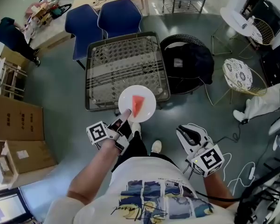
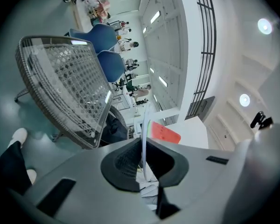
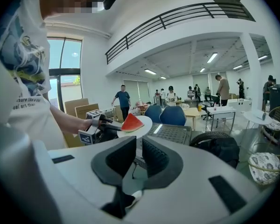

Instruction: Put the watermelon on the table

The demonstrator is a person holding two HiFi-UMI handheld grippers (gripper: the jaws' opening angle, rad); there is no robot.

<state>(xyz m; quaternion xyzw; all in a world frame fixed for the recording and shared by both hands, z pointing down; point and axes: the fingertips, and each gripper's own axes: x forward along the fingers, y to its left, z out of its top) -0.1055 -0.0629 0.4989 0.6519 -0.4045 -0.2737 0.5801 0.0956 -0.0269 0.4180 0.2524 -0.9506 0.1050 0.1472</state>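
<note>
White plate (image 1: pixel 147 97) sat clamped by its near rim in the left gripper (image 1: pixel 126 119), jaws narrow on the rim, with a red watermelon (image 1: pixel 138 105) wedge lying on top near the middle. From the head view the plate overlapped the near edge of the wire table (image 1: pixel 98 78); whether it touched could not be told. Right gripper (image 1: pixel 185 132) was off to the right, well apart from the plate, jaws a narrow gap apart, nothing between.
</note>
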